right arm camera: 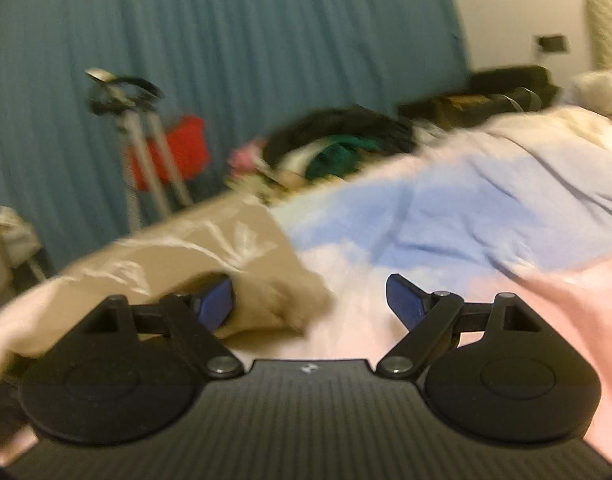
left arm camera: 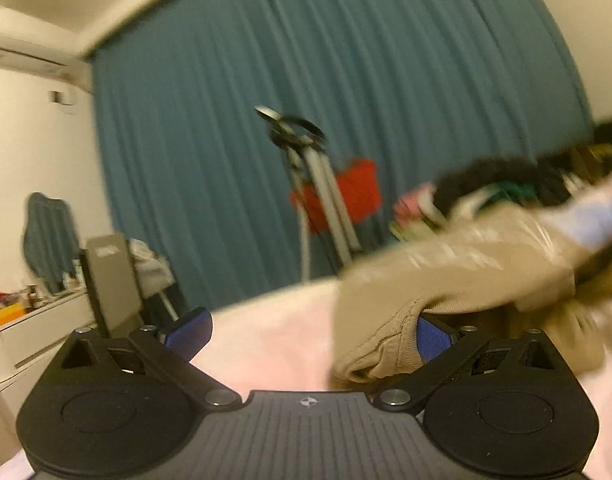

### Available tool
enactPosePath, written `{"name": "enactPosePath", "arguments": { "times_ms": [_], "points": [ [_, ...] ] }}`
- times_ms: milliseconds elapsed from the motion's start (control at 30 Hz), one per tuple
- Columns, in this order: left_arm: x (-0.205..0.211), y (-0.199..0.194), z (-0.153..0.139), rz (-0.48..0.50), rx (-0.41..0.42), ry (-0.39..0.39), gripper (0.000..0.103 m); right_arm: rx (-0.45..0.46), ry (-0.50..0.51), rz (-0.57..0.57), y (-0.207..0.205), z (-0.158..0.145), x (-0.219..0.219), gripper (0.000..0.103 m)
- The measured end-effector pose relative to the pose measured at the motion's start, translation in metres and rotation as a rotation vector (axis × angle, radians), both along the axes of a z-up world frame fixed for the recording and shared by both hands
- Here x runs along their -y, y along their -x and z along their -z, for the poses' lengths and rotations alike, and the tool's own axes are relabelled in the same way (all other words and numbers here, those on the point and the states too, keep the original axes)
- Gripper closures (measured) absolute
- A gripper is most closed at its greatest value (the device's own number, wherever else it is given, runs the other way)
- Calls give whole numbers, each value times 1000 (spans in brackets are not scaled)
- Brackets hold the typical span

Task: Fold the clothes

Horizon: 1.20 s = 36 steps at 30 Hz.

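A tan garment (left arm camera: 458, 264) lies bunched on a pale pink bedsheet (left arm camera: 266, 344), with a light blue cloth (right arm camera: 446, 216) spread just beyond it. The left gripper (left arm camera: 310, 332) has its jaws wide apart, the right-side blue pad touching the garment's ribbed hem. The right gripper (right arm camera: 314, 300) is likewise spread, its left pad against the tan fabric. A teal curtain (left arm camera: 306, 80) and a tripod (left arm camera: 318, 184) stand behind, blurred.

You face teal curtain (left arm camera: 346, 80): tripod (left arm camera: 306, 184) in front of it, red basket (left arm camera: 354, 192) behind tripod, white counter (left arm camera: 34, 320) to curtain's left.
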State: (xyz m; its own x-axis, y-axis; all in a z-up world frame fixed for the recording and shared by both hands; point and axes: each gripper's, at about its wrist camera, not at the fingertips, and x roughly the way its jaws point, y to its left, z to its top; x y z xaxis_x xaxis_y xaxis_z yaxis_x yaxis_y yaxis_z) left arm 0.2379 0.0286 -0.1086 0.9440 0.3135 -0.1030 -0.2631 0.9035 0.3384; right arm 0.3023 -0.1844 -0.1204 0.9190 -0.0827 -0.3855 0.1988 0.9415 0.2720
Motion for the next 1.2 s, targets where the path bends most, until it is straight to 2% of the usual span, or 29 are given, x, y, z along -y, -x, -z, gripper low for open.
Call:
{"name": "enactPosePath", "arguments": {
  "times_ms": [100,167,367,433,533,667,767,833,933,1067,1200],
  "points": [
    [-1,3,-7,-8,35,21,0,-111,-51,-8,-11,11,5,19],
    [2,2,-8,-10,1,4,0,-112,-59,-1,-10,14,6,19],
    [0,-7,11,-3,-153,-40,0,120,-16,15,15,-17,7,19],
    [-6,-11,16,2,-195,-20,0,180,2,16,22,-27,7,19],
    [-11,-8,6,-62,-142,4,0,219,51,36,28,-37,2,19],
    [-19,13,-35,-131,56,71,0,250,126,64,37,-47,-6,19],
    [-25,32,-66,-164,162,101,0,300,149,48,52,-61,-10,19],
    [-25,43,-83,-175,211,73,0,321,165,36,64,-75,-11,19],
    [-32,73,-103,-149,267,84,0,341,182,34,87,-97,-11,19],
    [-38,124,-132,-106,290,174,0,362,156,4,124,-132,-2,19],
    [-34,176,-153,-88,316,159,0,385,159,-22,164,-162,4,19]
  ]
}}
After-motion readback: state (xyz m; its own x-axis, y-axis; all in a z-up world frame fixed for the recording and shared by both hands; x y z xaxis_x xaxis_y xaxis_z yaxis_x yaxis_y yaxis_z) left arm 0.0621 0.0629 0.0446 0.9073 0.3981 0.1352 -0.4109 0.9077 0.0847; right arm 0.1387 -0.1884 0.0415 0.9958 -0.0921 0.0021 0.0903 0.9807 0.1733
